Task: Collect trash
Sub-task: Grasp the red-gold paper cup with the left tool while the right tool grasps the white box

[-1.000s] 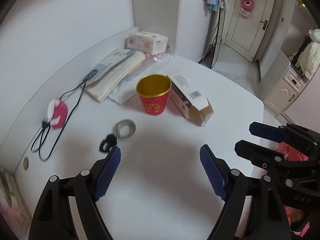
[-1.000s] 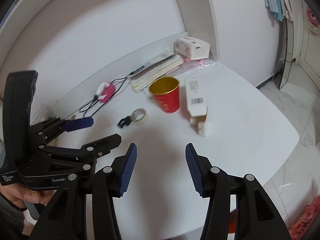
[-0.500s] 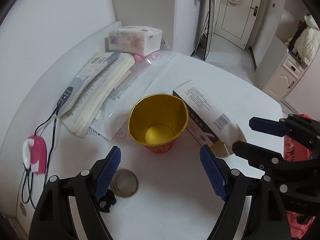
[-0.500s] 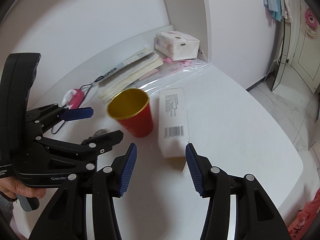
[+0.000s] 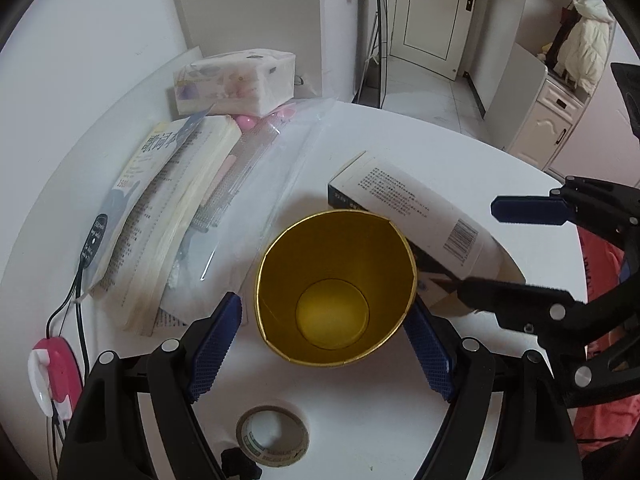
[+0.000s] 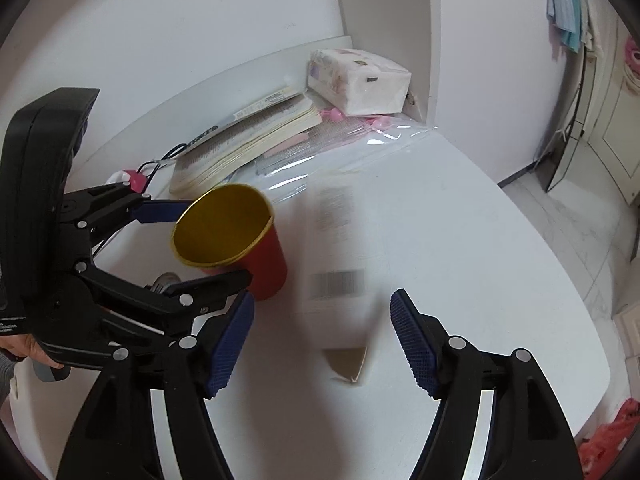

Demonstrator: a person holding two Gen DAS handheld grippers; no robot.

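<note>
A red paper cup with a gold inside point(image 5: 334, 284) stands upright on the white table point(image 5: 400, 420). My left gripper point(image 5: 326, 342) is open, its blue pads on either side of the cup, close to it. In the right wrist view the cup point(image 6: 236, 240) sits between the left gripper's fingers. A white carton with a barcode point(image 5: 420, 216) lies on its side right of the cup. My right gripper point(image 6: 322, 340) is open over the carton's open end point(image 6: 340, 280), which is blurred.
A tape roll point(image 5: 272, 434) lies near the front. A stack of books point(image 5: 172, 208), a tissue pack point(image 5: 236, 80) and a clear plastic sleeve point(image 5: 272, 176) lie at the back left. A pink device with a cable point(image 5: 52, 372) is at the left. A red bag point(image 6: 608, 436) hangs beyond the table's right edge.
Both grippers have moved forward. The left one now straddles the cup, and the right one has closed in over the carton. Both stay open.
</note>
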